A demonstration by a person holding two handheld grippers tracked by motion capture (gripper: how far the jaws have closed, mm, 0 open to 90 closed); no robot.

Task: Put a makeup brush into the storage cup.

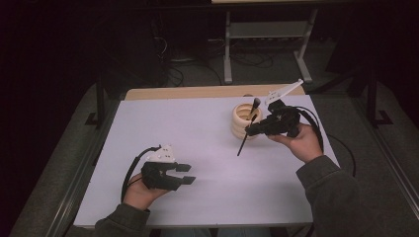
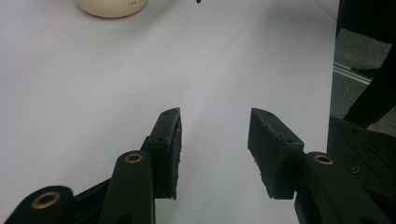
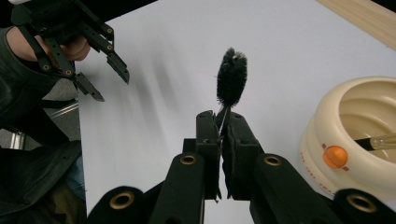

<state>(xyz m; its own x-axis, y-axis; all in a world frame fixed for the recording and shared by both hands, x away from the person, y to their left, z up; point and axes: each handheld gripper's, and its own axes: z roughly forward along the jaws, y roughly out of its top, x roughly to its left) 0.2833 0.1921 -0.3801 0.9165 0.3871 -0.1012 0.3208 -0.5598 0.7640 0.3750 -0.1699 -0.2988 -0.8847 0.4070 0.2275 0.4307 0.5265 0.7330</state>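
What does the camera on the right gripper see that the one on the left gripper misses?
Right gripper view alone: a black bristle brush pinched between its shut jaws, the cream holder's inside with another brush handle in it, and the left gripper farther off.

Left gripper view alone: its own jaws standing apart with nothing between them, over bare table.

Both: the white table top and the cream holder.

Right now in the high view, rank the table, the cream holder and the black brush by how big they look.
1. Table, largest by far.
2. Cream holder.
3. Black brush in the right gripper: about as long as the holder is wide, but much thinner.
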